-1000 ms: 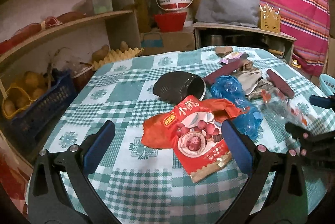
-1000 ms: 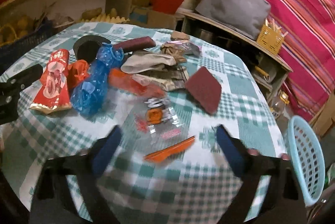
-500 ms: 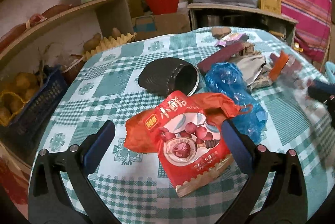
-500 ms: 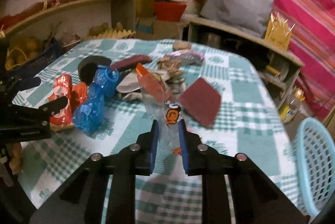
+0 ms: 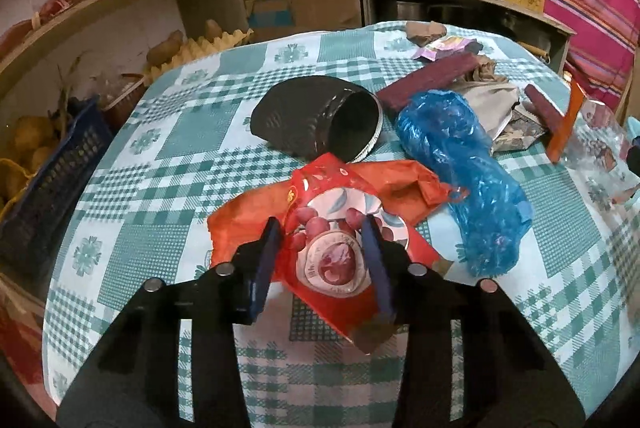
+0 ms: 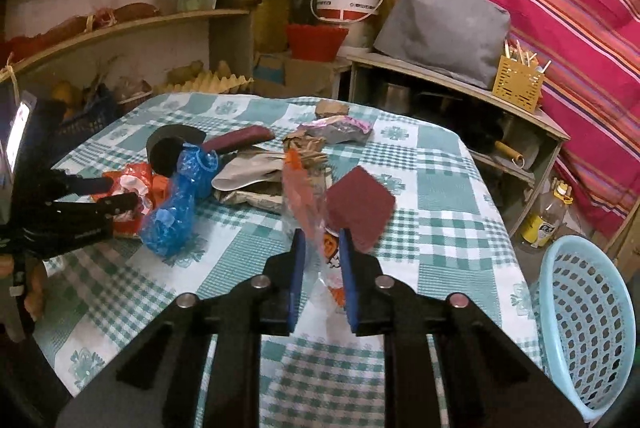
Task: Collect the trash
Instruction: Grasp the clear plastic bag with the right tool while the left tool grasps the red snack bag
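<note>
Left gripper (image 5: 322, 240): we have just been closing the jaws, and both pads now press the sides of the red snack packet (image 5: 332, 248). The packet lies on the checked tablecloth (image 5: 168, 196), near edge. Long axis runs from the near-right corner, by the right finger, away toward the far left; the middle is bunched up between the pads.

Right gripper (image 6: 322, 248): we have just closed on the clear plastic wrapper (image 6: 308, 212) and it is clamped between the pads, off the cloth. Its long axis is roughly upright, leaning toward the far left, orange strip at the top end.

Just beyond the red packet: blue plastic bag (image 5: 460, 172), long axis from near right to far left, touching the packet's orange edge. Then the dark paper cup (image 5: 320, 116) on its side, mouth facing near right. Farther back, a maroon bar (image 5: 428, 78) and a pile of crumpled wrappers (image 5: 492, 100).

Light blue basket (image 6: 584, 324) sits off the table's right edge, lower than the tabletop.
</note>
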The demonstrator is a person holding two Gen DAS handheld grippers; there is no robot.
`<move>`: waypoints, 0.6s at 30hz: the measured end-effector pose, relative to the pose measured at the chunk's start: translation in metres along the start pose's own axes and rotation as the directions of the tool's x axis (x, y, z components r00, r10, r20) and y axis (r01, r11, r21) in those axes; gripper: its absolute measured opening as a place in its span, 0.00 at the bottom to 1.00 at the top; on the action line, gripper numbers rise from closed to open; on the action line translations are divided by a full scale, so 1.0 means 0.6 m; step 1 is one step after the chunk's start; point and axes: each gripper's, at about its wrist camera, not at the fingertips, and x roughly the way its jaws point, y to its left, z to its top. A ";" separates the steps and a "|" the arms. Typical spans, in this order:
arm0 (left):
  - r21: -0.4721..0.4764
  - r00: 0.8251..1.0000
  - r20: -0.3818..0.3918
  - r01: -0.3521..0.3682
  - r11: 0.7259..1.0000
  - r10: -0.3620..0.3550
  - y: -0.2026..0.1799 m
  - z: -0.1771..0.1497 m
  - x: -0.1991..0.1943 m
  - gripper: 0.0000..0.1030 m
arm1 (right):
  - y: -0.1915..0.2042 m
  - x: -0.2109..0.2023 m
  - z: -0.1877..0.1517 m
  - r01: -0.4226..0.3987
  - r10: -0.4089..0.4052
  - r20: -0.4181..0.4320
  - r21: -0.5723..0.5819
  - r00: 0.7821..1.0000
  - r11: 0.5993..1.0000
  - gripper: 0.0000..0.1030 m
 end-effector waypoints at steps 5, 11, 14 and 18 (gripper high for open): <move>-0.013 1.000 0.013 0.013 1.000 -0.013 0.006 -0.004 -0.008 0.20 | -0.026 -0.016 -0.003 -0.002 0.001 0.020 0.025 1.000 1.000 0.10; -0.025 0.998 0.055 0.030 0.999 -0.029 0.009 -0.007 -0.033 0.11 | -0.054 -0.030 -0.010 -0.012 0.010 0.042 0.047 0.999 0.999 0.07; -0.030 0.996 0.088 0.032 0.999 -0.029 0.008 -0.004 -0.056 0.11 | -0.061 -0.043 -0.011 -0.018 0.015 0.063 0.047 0.998 0.999 0.06; -0.012 0.988 0.156 0.023 1.000 -0.021 -0.006 0.006 -0.099 0.11 | -0.072 -0.054 -0.010 -0.040 0.035 0.080 0.064 0.996 0.997 0.05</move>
